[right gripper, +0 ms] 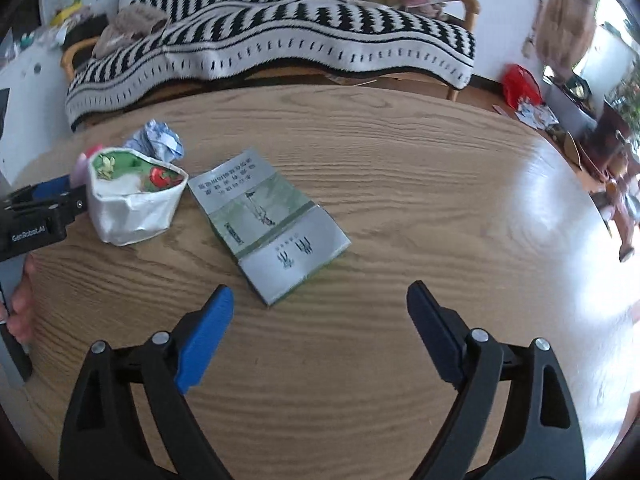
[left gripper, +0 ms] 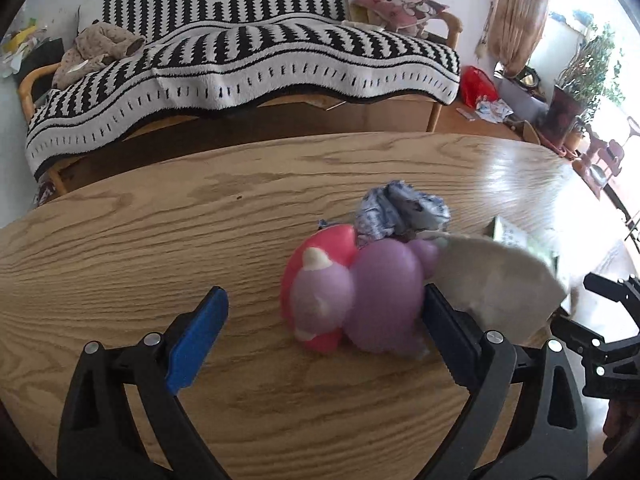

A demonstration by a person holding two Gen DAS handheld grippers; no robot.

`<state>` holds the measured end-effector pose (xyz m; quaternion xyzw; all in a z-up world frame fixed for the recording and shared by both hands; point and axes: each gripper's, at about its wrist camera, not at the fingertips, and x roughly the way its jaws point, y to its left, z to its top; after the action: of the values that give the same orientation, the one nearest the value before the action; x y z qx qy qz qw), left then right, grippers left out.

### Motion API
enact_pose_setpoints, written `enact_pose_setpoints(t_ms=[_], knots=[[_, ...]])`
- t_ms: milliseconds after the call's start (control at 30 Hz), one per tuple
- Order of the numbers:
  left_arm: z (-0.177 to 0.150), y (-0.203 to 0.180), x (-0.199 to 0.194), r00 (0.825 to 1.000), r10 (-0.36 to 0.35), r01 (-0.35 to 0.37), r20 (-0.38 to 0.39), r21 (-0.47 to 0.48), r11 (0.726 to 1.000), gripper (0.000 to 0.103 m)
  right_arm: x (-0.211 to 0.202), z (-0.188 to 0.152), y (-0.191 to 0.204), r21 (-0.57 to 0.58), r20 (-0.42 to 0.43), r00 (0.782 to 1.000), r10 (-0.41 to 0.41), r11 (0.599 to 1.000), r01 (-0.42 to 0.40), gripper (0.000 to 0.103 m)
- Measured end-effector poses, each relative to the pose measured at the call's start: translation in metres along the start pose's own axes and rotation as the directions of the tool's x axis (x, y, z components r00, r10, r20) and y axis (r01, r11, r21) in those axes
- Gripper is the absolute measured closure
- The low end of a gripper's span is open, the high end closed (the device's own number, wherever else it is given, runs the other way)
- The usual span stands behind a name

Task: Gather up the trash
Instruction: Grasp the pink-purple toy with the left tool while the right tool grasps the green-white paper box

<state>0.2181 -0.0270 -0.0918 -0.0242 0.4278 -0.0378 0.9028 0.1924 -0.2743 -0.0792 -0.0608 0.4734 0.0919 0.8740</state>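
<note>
Trash lies on the wooden table: a flattened carton just ahead of the right gripper, a squashed white cup, a crumpled wrapper behind the cup, and pink and purple balloons at the left gripper. Both sets of jaws stand wide and hold nothing. The carton lies so flat that fingers may slide over it or push it along instead of lifting it; the balloons could squirt sideways or burst if pinched. The carton's printing is too blurred to read. "GenRobot.AI" shows on the left gripper's body in the right wrist view.
</note>
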Motion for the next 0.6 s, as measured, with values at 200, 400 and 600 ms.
enact_pose_setpoints(t_ms=[200, 400, 600], knots=[[0.0, 0.001, 0.001, 1.0, -0.015, 0.015, -0.002, 0.004, 1.0, 0.01, 0.018, 0.027, 0.012, -0.076, 0.014, 1.0, 0.022, 0.997, -0.021, 0.016], [0.0, -0.002, -0.001, 0.997, -0.078, 0.078, -0.002, 0.025, 0.997, 0.042, 0.014, 0.028, 0.015, -0.069, -0.001, 0.996, 0.087, 0.994, -0.087, 0.041], [0.003, 0.005, -0.024, 0.997, -0.071, 0.071, 0.014, -0.018, 0.997, 0.046, -0.015, 0.01, -0.002, 0.01, 0.003, 0.998, 0.063, 0.998, -0.063, 0.046]])
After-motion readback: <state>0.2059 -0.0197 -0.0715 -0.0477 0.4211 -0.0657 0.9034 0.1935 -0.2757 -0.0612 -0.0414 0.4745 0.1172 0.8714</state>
